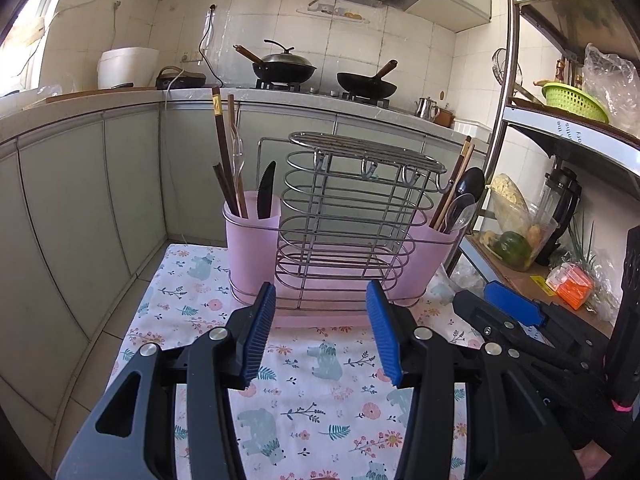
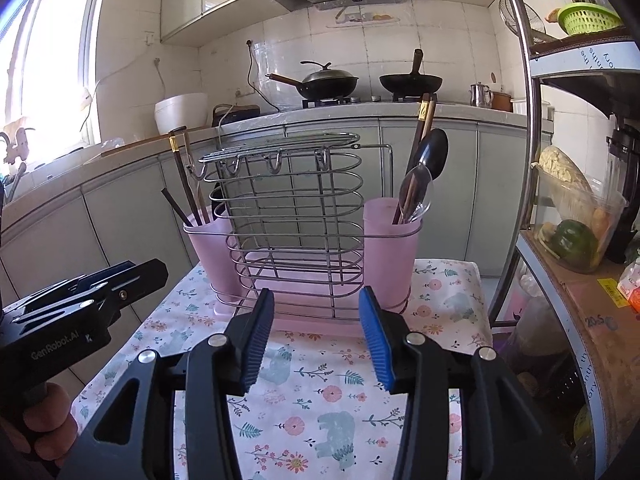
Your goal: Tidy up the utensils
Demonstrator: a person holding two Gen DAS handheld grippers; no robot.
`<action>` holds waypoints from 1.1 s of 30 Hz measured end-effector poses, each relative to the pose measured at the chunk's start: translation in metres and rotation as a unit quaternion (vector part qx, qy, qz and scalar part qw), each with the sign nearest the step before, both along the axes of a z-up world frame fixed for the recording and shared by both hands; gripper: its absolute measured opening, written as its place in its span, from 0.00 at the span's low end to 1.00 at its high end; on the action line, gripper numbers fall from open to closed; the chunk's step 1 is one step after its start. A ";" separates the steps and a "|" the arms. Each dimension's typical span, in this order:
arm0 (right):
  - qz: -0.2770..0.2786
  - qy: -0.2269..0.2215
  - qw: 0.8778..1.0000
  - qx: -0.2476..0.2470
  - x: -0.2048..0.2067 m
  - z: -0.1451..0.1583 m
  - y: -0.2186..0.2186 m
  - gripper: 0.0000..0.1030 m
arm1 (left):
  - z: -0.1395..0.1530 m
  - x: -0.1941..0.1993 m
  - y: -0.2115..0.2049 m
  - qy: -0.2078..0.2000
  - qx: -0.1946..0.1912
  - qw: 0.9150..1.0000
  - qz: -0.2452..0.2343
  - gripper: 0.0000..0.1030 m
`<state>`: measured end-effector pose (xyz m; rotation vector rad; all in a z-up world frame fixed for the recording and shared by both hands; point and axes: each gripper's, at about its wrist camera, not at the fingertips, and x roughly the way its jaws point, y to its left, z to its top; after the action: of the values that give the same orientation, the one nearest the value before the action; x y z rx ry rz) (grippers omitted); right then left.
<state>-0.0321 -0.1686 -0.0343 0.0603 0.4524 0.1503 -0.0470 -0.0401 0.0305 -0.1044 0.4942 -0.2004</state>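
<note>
Black grippers (image 1: 322,334), ribbed blue fingers (image 1: 260,332)

Left gripper (image 1: 322,334), fingers (image 1: 260,330) spread with nothing between them, above a floral cloth (image 1: 304,408) on the worktop. Ahead, a wire rack (image 1: 344,220) stands between two pink cups: left cup (image 1: 250,248) holding chopsticks (image 1: 226,160) and a black knife (image 1: 265,190); right cup (image 1: 424,256) holding spoons (image 1: 464,204). The right gripper (image 1: 516,312) lies at the right edge.

Bright daylight from the window (image 2: 48,60), perhaps overexposed; fisheye-bent, dark edges.
</note>
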 end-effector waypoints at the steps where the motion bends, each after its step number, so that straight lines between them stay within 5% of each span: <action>1: 0.001 0.000 1.000 0.000 -0.001 0.000 0.000 0.42 | 0.001 -0.001 0.000 -0.001 0.000 1.000 0.000 0.46; 33: 0.008 -0.009 1.000 -0.009 -0.018 0.009 0.005 0.42 | 0.010 -0.021 0.002 -0.016 -0.003 1.000 0.002 0.46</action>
<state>-0.0498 -0.1635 -0.0251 0.0384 0.4363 0.1634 -0.0681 -0.0378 0.0406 -0.1081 0.4623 -0.1994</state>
